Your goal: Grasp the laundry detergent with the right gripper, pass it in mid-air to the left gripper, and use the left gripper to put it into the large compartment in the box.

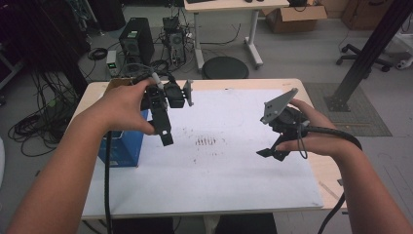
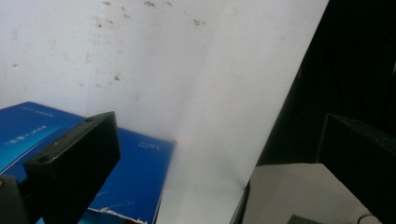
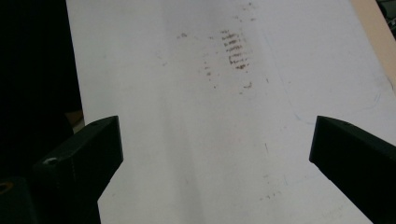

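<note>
Both grippers hang above a wooden table covered by a white sheet (image 1: 234, 170). A hand holds my left gripper (image 1: 160, 130) over the table's left side, jaws pointing down, right beside a blue box (image 1: 122, 148). In the left gripper view the left gripper (image 2: 215, 154) is open and empty, with the blue box (image 2: 135, 177) lying under its left jaw. My right gripper (image 1: 270, 153) hovers over the right part of the sheet, tilted down and leftward. The right gripper view shows the right gripper (image 3: 215, 144) open wide, nothing between its jaws.
Brown smudges (image 1: 207, 142) mark the middle of the sheet; the smudges (image 3: 233, 51) lie ahead of the right jaws. Bare table edge (image 1: 331, 170) runs along the right. Beyond the table, the floor holds a computer tower (image 1: 136, 41), cables, a round stool (image 1: 225, 67) and another desk.
</note>
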### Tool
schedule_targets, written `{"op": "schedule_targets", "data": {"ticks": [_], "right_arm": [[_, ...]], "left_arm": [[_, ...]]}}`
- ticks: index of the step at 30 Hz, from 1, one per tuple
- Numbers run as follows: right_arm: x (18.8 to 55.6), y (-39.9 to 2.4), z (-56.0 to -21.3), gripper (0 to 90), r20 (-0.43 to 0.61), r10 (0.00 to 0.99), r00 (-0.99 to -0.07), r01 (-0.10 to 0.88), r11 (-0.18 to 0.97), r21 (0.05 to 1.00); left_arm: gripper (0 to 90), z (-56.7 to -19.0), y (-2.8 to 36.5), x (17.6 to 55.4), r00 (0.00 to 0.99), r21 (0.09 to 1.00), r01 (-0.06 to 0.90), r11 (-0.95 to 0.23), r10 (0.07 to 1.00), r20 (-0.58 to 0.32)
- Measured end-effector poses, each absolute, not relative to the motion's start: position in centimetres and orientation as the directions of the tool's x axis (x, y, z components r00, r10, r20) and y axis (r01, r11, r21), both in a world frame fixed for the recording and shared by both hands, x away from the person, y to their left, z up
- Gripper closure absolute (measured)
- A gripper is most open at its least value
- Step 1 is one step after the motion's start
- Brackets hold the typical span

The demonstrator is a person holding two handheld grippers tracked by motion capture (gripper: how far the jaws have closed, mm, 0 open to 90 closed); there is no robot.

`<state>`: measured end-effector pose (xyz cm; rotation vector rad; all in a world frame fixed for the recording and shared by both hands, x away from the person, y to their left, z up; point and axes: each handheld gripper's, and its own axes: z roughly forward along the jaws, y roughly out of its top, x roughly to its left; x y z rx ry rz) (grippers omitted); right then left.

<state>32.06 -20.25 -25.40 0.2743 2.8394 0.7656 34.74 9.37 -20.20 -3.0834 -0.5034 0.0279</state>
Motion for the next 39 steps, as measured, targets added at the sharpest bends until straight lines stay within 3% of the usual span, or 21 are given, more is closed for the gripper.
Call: {"op": "schedule_targets", "data": {"ticks": [13, 26, 39], "right_arm": [[33.7, -20.2, -25.5, 3.0, -0.137, 0.182, -0.974, 0.111, 0.903, 0.416], [35.2, -20.4, -28.6, 3.6, -0.078, 0.178, -0.981, 0.135, 0.914, 0.384], [35.1, -20.0, -28.5, 3.5, -0.077, 0.176, -0.981, 0.133, 0.914, 0.382]], "left_arm": [[0.2, -21.9, 8.2, 35.4, 0.979, -0.07, 0.198, -0.978, 0.2, -0.024], [0.2, -24.1, 6.9, 36.1, 0.983, -0.07, 0.169, -0.983, 0.173, -0.055], [0.2, -24.0, 6.9, 36.0, 0.985, -0.058, 0.164, -0.985, 0.167, -0.051]]}}
